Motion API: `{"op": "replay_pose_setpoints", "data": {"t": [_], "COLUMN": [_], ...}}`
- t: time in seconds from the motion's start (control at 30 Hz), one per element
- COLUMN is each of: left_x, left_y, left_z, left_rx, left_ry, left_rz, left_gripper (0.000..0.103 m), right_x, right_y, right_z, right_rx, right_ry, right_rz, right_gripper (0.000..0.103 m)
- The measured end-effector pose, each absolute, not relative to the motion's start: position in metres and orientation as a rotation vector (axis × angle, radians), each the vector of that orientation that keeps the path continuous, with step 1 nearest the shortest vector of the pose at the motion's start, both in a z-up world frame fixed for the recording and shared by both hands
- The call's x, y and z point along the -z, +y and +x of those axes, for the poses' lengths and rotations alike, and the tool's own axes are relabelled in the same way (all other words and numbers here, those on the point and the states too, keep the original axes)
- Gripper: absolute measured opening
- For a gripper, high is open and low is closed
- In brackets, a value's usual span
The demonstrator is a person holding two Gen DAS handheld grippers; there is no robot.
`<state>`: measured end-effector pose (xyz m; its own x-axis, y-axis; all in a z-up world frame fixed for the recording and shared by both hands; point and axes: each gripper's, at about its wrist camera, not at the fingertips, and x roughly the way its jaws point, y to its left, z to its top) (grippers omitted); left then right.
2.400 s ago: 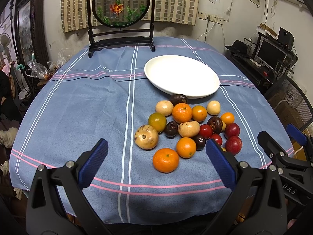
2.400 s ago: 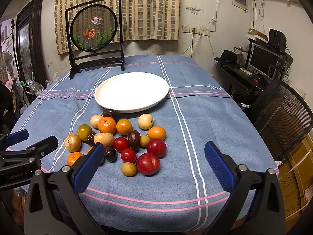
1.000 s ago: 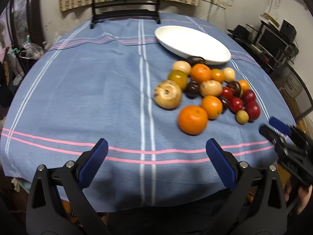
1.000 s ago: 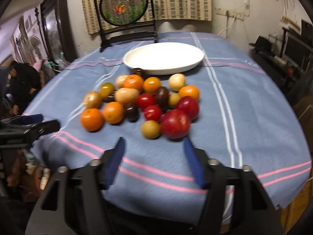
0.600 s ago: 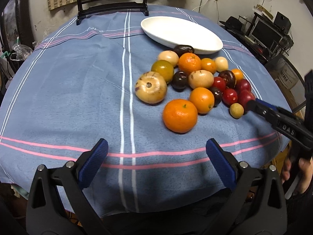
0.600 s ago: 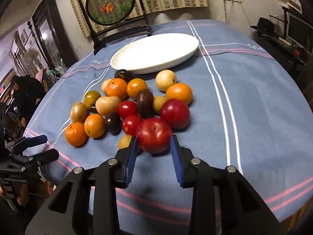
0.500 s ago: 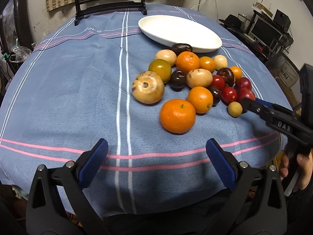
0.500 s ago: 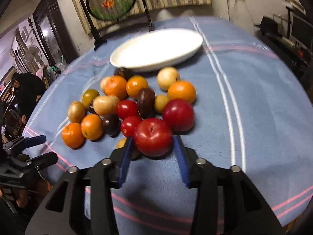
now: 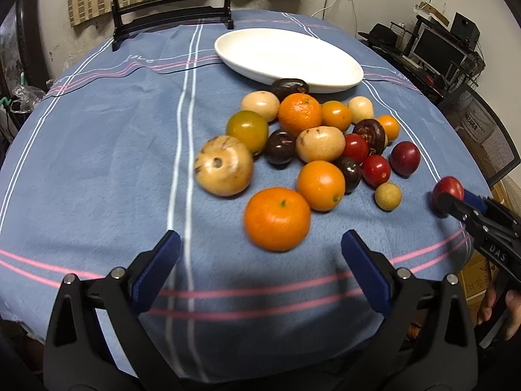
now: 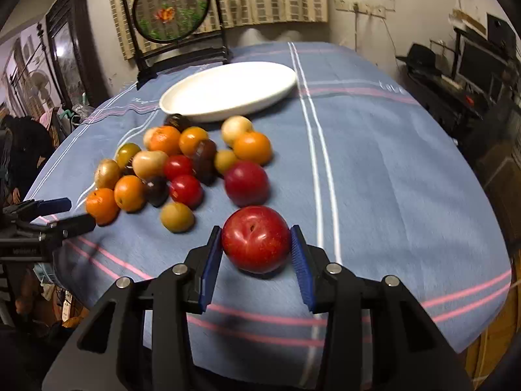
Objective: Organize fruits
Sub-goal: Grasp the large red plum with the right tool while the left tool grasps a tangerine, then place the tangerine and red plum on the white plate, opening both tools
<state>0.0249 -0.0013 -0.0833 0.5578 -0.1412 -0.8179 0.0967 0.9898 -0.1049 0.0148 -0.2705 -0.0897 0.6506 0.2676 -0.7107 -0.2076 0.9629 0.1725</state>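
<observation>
Fruits of mixed colours are heaped on the round table draped in a blue cloth with pink and white stripes, just in front of the large white oval plate, which is taken as the landmark. Behind the plate a black-framed round fish screen is stood upright. The left gripper is held at the table edge farthest from the plate, its jaws spread wide with nothing between them. The right gripper is seen further from the plate than the heap, its jaws closed against both sides of a shiny red plum. Nearest the left gripper, a bright orange mandarin is seen at the heap's edge away from the plate.
</observation>
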Motion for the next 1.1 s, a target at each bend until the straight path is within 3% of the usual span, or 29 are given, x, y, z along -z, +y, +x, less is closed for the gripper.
{"op": "replay_pose_setpoints", "data": {"t": [0.07,0.13,0.3,0.33,0.37,0.7,1.1], "left_x": [0.089,0.094,0.099,0.098,0.097,0.088,0.03], "left_y": [-0.005,-0.007,-0.01,-0.01,-0.01,-0.009,-0.004], "left_z": [0.032,0.039,0.047,0.048,0.048,0.04,0.066], "left_rx": [0.139,0.133,0.113,0.111,0.121,0.167,0.195], "left_ry": [0.984,0.998,0.985,0.976,0.966,0.937,0.842], "left_rz": [-0.035,-0.031,-0.016,-0.016,-0.018,-0.039,-0.04], "left_gripper": [0.08,0.071,0.068,0.063,0.044,0.044,0.044], "right_x": [0.089,0.089,0.09,0.091,0.091,0.085,0.052], "right_y": [-0.273,-0.273,-0.272,-0.272,-0.271,-0.269,-0.253], "right_z": [0.014,0.014,0.013,0.014,0.014,0.018,0.047], "right_rx": [-0.271,-0.269,-0.278,-0.278,-0.278,-0.294,-0.36], "right_ry": [0.817,0.813,0.812,0.812,0.812,0.808,0.749], "right_rz": [0.088,0.077,0.076,0.07,0.064,0.1,0.063], "right_gripper": [0.042,0.043,0.043,0.043,0.043,0.042,0.042]}}
